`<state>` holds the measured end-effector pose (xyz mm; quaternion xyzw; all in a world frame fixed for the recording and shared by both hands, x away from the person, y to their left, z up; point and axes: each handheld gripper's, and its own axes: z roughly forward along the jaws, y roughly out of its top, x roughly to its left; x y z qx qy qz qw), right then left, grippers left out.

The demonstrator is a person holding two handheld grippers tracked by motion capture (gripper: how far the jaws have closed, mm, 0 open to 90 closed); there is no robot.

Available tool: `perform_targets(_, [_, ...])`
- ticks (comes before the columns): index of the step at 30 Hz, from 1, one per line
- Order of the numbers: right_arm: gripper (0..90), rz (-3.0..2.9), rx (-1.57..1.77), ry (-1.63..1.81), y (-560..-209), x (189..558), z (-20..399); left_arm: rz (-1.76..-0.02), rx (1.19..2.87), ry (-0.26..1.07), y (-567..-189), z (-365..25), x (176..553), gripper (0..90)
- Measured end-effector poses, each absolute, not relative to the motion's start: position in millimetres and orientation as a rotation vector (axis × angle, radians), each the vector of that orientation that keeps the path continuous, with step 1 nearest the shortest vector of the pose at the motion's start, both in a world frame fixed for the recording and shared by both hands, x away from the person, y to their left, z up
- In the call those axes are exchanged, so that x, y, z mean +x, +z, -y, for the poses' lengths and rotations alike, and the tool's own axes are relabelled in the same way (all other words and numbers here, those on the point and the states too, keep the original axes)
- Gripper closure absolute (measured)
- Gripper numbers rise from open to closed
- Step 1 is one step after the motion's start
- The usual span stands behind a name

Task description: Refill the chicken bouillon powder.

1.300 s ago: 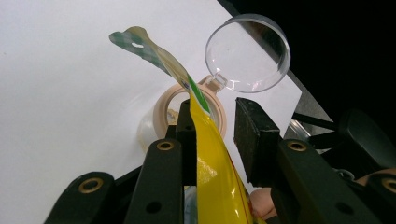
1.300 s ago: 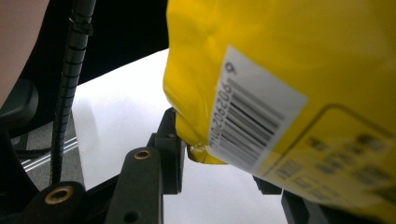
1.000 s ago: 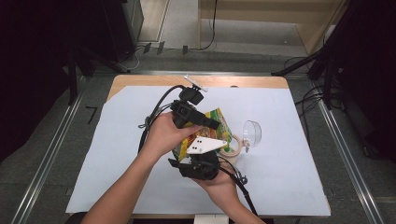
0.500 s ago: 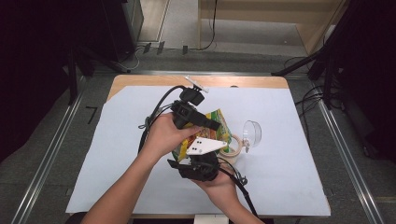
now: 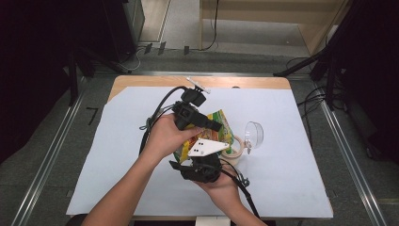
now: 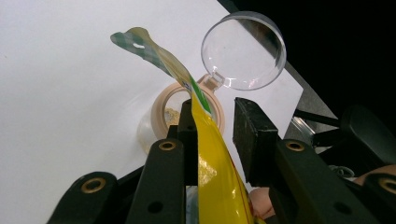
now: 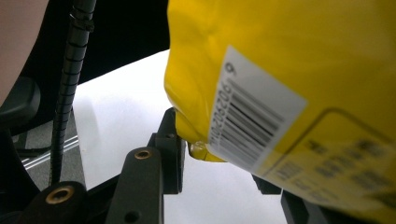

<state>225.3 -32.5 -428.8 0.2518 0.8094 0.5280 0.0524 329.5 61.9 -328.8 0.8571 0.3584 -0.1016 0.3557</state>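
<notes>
Left tool point(image 6: 212, 121): mine, in my left hand, mid table in the high view; yellow pouch runs between its jaws, flat against the left jaw, a gap to the right jaw, so jaws part open, not pinching.
Right tool point(image 7: 219, 154): mine, near side under the pouch; bottom corner of the pouch sits between its jaws, left jaw touching it, right jaw mostly hidden behind the pouch. Can't tell if it clamps.
Pouch point(image 5: 214, 134): yellow-green snack pouch, mid table, tilted, torn top end pointing right and down over the jar mouth.
Jar point(image 6: 187, 114): small clear jar with beige rim, right of my hands, a few crumbs inside.
Lid point(image 6: 243, 50): clear, hinged, flipped open on the far side of the jar.
Table point(image 5: 291, 188): white sheet under everything.
</notes>
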Motion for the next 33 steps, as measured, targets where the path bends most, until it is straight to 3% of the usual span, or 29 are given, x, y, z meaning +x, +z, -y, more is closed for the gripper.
perform_targets(33, [63.2, -2.449, 0.780, 1.622, -430.2, 224.1, 33.6, -0.915, 2.234, -0.237, -326.8, -57.3, 325.4, 74.7])
